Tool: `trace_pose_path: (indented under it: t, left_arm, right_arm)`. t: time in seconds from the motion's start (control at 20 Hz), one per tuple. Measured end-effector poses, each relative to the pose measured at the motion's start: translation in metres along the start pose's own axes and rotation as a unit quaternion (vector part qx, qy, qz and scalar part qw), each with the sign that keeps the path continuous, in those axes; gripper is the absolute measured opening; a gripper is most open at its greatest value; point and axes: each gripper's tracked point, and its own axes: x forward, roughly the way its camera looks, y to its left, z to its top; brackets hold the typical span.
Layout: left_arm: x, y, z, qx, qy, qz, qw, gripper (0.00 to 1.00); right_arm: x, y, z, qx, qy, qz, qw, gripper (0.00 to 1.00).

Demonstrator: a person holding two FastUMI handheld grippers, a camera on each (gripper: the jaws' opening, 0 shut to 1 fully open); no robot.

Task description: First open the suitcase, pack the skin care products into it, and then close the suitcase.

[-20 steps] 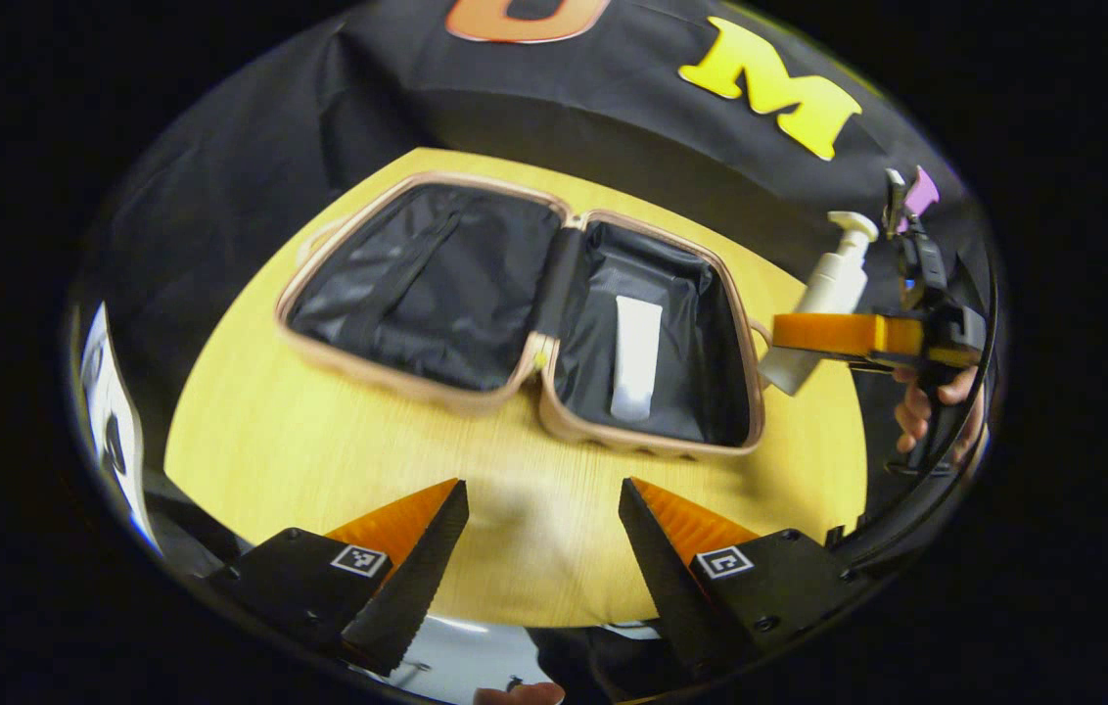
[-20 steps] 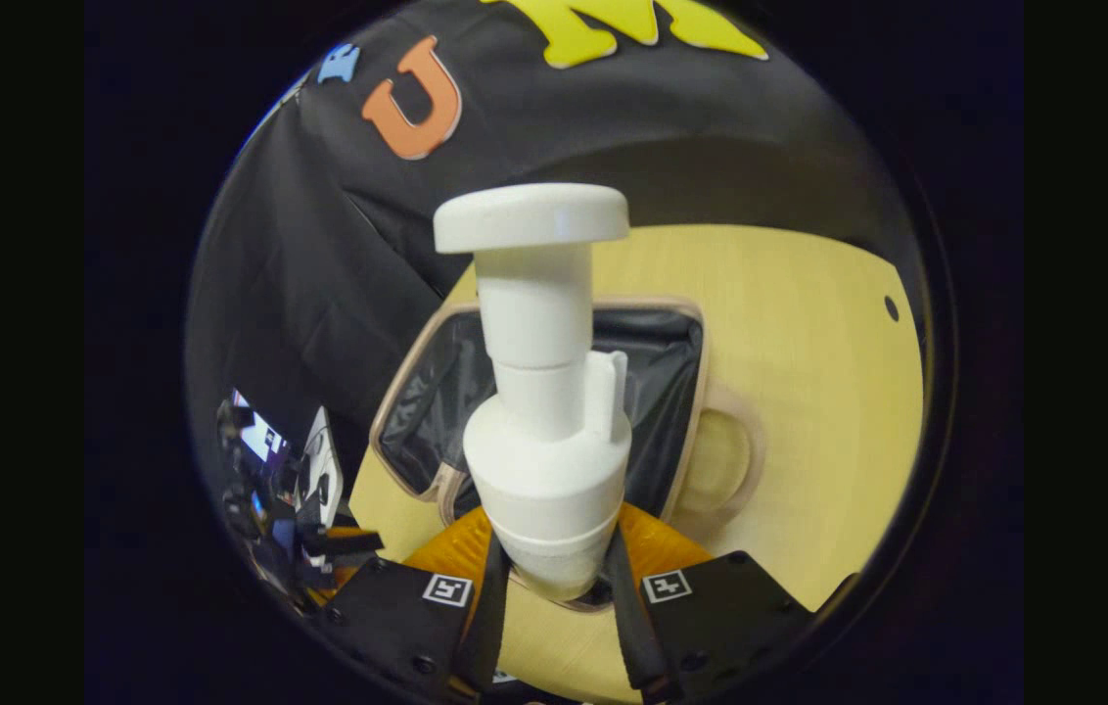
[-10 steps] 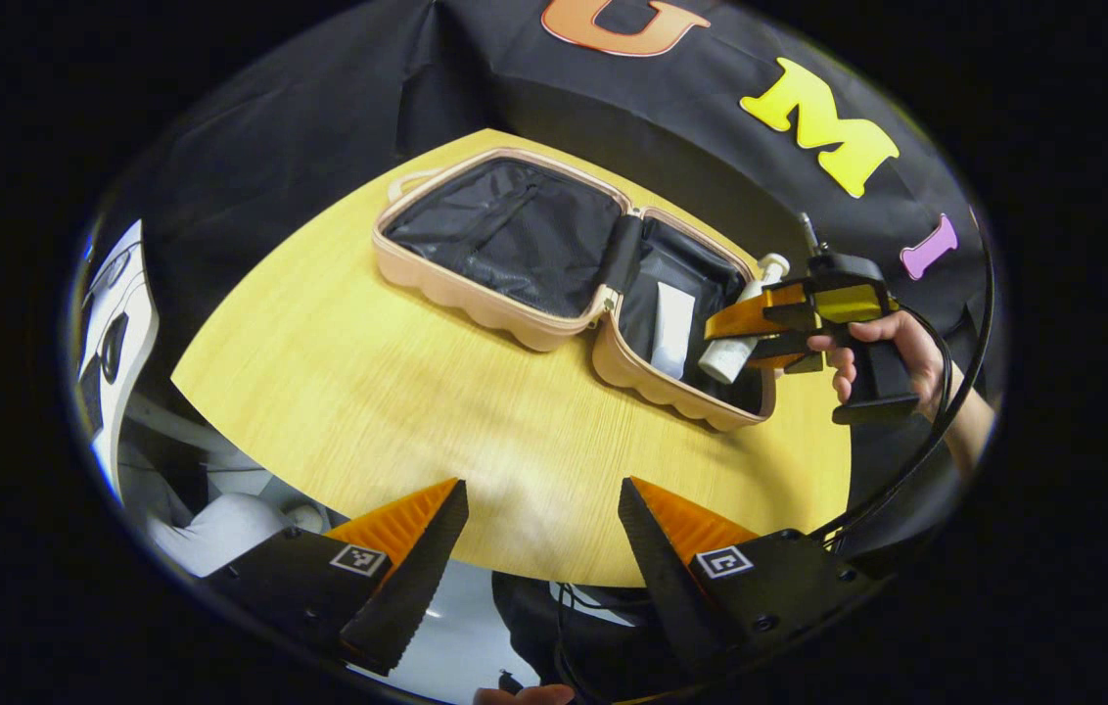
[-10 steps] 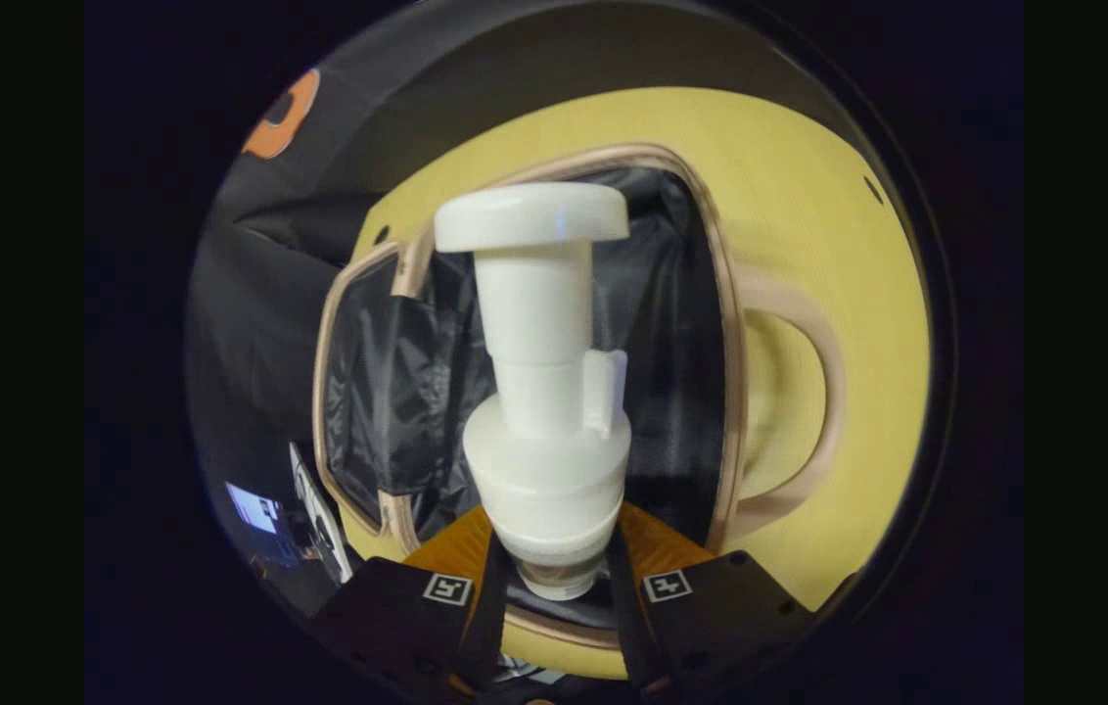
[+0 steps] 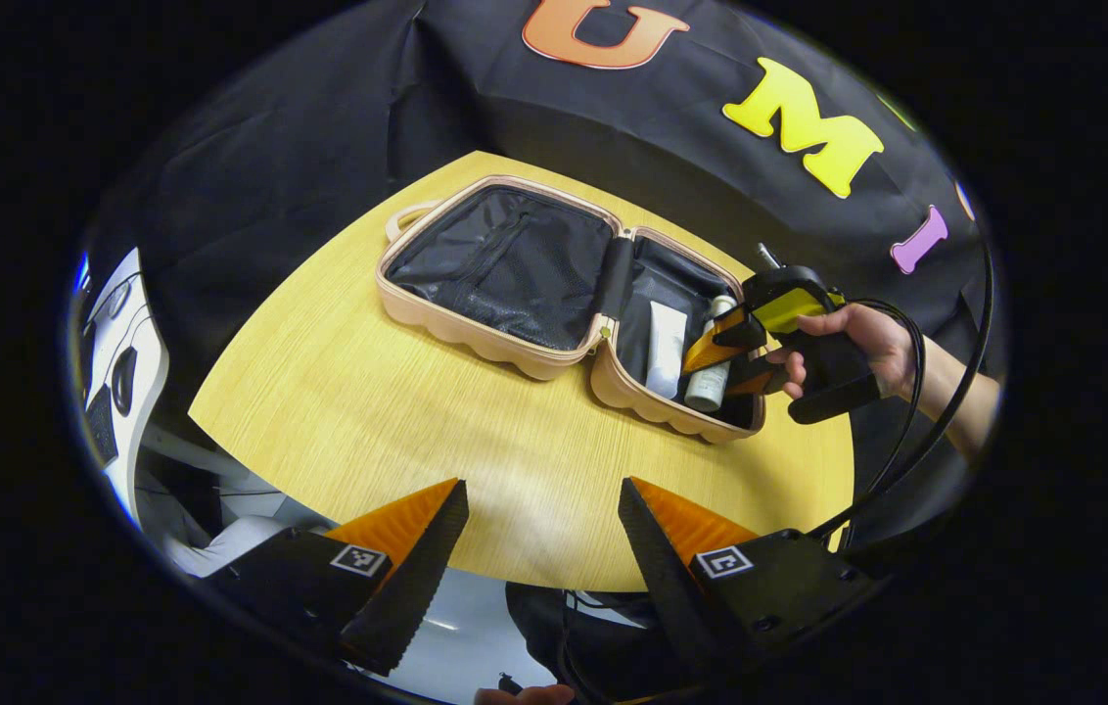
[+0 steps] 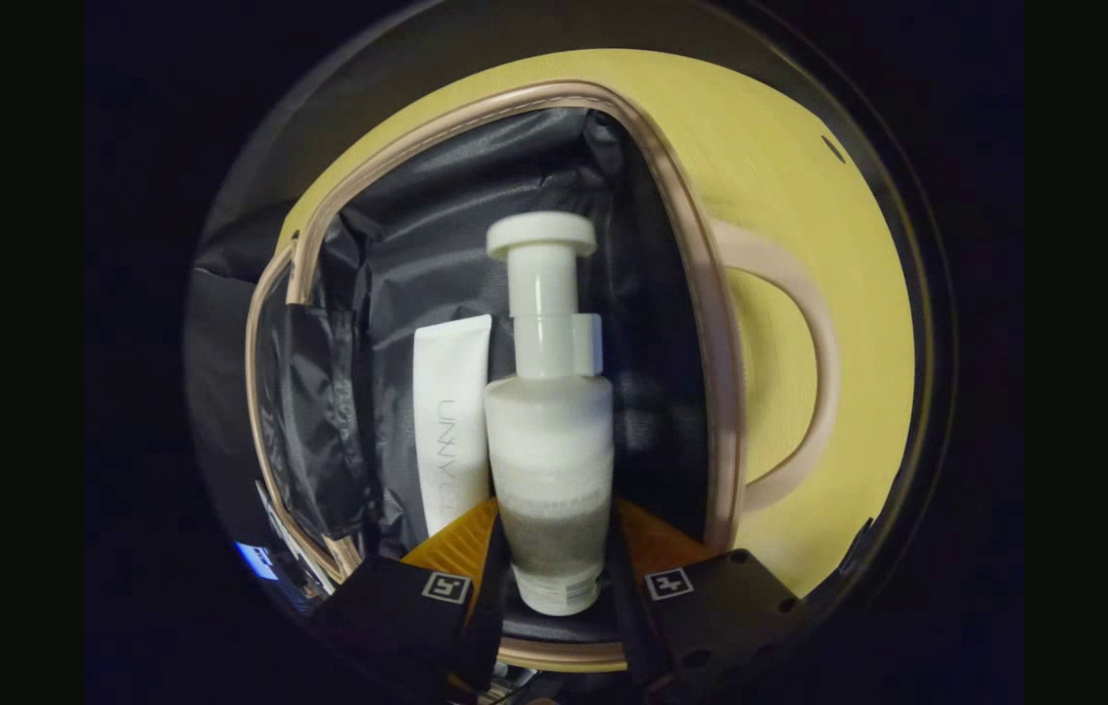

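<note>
Presently, suitcase: seen lying open and flat on the yellow bench, toward the far right part of it; both halves are lined in black, joined at a middle hinge.
Right half: a white tube and a white pump bottle are seen lying inside, side by side and just touching along their lengths, the tube on the left in the right gripper view.
Pump bottle: laid with its pump head toward the far wall of the compartment and its base toward the near rim.
Right gripper: the orange fingers are set on either side of the bottle's lower body; whether both press on it cannot be told. In the left gripper view it is seen reaching down into the right half, held by a hand.
Left gripper: held wide apart, with nothing between the fingers, over the near edge of the bench, well apart from the suitcase.
Handle: a pale loop lies on the bench just beside the right half's outer rim.
</note>
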Motion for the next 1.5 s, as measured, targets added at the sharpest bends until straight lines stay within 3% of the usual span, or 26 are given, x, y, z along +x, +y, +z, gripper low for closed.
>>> trace_pose_path:
  t: [0.35, 0.45, 0.6, 0.75, 0.85, 0.9, 0.95, 1.0, 1.1, 1.15, 1.2, 1.3, 1.4, 1.5]
  left_arm:
    - [-0.007, 0.012, 0.007, -0.029, -0.025, 0.005, 0.999, 0.99]
    - [-0.005, 0.018, 0.019, -0.045, -0.043, 0.003, 0.998, 0.99]
    - [-0.002, 0.023, 0.047, -0.070, -0.078, -0.017, 0.994, 0.98]
    - [-0.002, 0.045, 0.087, -0.084, -0.131, -0.031, 0.987, 0.99]
    - [-0.003, 0.060, 0.124, -0.084, -0.187, -0.055, 0.977, 0.99]
    - [-0.002, 0.067, 0.138, -0.091, -0.199, -0.068, 0.973, 0.98]
    - [0.002, 0.076, 0.154, -0.097, -0.211, -0.077, 0.970, 0.98]
    - [0.005, 0.086, 0.169, -0.104, -0.228, -0.093, 0.964, 0.98]
    - [0.007, 0.091, 0.205, -0.125, -0.262, -0.147, 0.946, 0.98]
    - [0.011, 0.101, 0.217, -0.141, -0.264, -0.152, 0.942, 0.98]
    - [0.019, 0.118, 0.219, -0.154, -0.251, -0.143, 0.945, 0.98]
    - [0.042, 0.139, 0.224, -0.169, -0.233, -0.138, 0.948, 0.98]
    - [0.061, 0.149, 0.233, -0.202, -0.228, -0.162, 0.938, 0.97]
    - [0.082, 0.165, 0.241, -0.242, -0.228, -0.175, 0.927, 0.97]
  right_arm:
    - [-0.016, 0.006, -0.009, -0.015, -0.012, 0.019, 1.000, 0.51]
    - [-0.028, 0.005, -0.018, -0.029, -0.020, 0.029, 0.999, 0.61]
    - [-0.062, -0.002, -0.040, -0.073, -0.033, 0.053, 0.995, 0.67]
    - [-0.110, -0.007, -0.051, -0.095, -0.091, 0.099, 0.986, 0.73]
    - [-0.151, -0.012, -0.045, -0.120, -0.157, 0.125, 0.972, 0.68]
    - [-0.171, -0.019, -0.038, -0.140, -0.199, 0.126, 0.962, 0.73]
    - [-0.192, -0.025, -0.029, -0.156, -0.242, 0.127, 0.949, 0.68]
    - [-0.216, -0.030, -0.022, -0.167, -0.280, 0.134, 0.936, 0.73]
    - [-0.256, -0.034, -0.018, -0.183, -0.337, 0.150, 0.911, 0.73]
    - [-0.272, -0.040, -0.016, -0.189, -0.361, 0.155, 0.900, 0.68]
    - [-0.289, -0.047, -0.016, -0.196, -0.382, 0.160, 0.889, 0.73]
    - [-0.311, -0.053, -0.016, -0.211, -0.414, 0.166, 0.870, 0.73]
    - [-0.325, -0.070, -0.008, -0.228, -0.447, 0.139, 0.853, 0.73]
    - [-0.336, -0.085, -0.004, -0.223, -0.466, 0.122, 0.847, 0.73]
